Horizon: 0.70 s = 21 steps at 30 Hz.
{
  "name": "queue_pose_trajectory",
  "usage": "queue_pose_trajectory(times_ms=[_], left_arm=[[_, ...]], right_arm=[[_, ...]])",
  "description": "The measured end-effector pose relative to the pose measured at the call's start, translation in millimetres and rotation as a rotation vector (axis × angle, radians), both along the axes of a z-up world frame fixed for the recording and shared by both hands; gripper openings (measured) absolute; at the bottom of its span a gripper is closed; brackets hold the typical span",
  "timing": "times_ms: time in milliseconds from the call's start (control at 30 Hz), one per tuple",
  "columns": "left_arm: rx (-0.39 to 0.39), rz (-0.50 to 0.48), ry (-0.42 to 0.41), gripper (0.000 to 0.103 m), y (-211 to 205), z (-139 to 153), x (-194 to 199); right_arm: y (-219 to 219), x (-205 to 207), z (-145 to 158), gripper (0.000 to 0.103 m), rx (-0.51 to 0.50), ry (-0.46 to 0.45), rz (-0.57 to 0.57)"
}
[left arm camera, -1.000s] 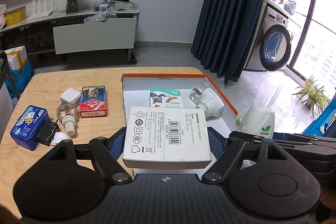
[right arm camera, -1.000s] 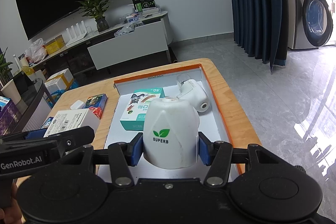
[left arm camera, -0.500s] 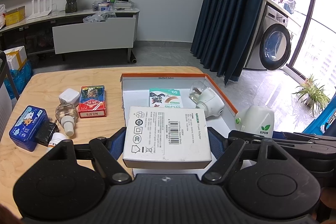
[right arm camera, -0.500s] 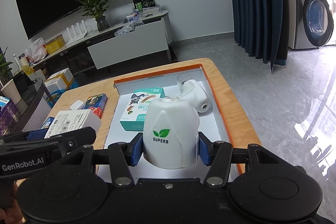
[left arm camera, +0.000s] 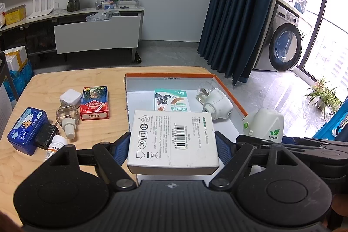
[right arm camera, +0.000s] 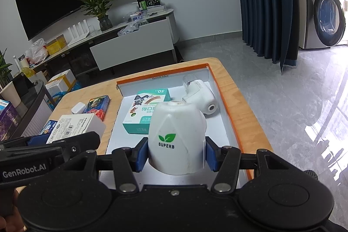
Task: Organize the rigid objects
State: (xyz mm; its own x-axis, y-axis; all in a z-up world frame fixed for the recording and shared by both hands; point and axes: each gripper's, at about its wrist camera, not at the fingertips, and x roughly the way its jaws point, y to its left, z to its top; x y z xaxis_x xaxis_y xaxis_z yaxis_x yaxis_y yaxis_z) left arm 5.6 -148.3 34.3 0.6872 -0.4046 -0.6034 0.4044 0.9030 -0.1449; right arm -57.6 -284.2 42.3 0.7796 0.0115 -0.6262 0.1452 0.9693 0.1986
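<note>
Hand-held grippers: two, left hand-held gripper (left arm camera: 173,142) and right hand-held gripper (right arm camera: 176,156)
White plug-in vaporizers: two (right arm camera: 177,136) (right arm camera: 201,98)
Cardboard boxes: three (left arm camera: 173,140) (left arm camera: 171,100) (left arm camera: 94,102)
Orange-rimmed trays: one (left arm camera: 230,92)
Blue tins: one (left arm camera: 27,129)
Glass refill bottles: one (left arm camera: 67,117)
White chargers: one (left arm camera: 70,96)

The light wooden surface (left arm camera: 54,79) carries an open, orange-edged white tray (left arm camera: 230,92) on its right half. To the left of the tray lie a red pack of playing cards (left arm camera: 94,102), a white plug cube (left arm camera: 70,97) just beside it, a clear glass bottle (left arm camera: 67,117) on its side, a blue tin (left arm camera: 27,131) with a black adapter (left arm camera: 45,136) touching it, and a small white bottle (left arm camera: 55,146) nearer the front edge.
</note>
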Motion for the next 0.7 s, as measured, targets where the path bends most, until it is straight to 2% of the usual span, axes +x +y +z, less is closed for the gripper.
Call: queue_pose_trajectory(times_ms=[700], left_arm=[[-0.001,-0.002,0.017,0.08,-1.7,-5.0,2.8]], right_arm=[[-5.5,2.6,-6.7,0.064,0.007,0.013,0.0]])
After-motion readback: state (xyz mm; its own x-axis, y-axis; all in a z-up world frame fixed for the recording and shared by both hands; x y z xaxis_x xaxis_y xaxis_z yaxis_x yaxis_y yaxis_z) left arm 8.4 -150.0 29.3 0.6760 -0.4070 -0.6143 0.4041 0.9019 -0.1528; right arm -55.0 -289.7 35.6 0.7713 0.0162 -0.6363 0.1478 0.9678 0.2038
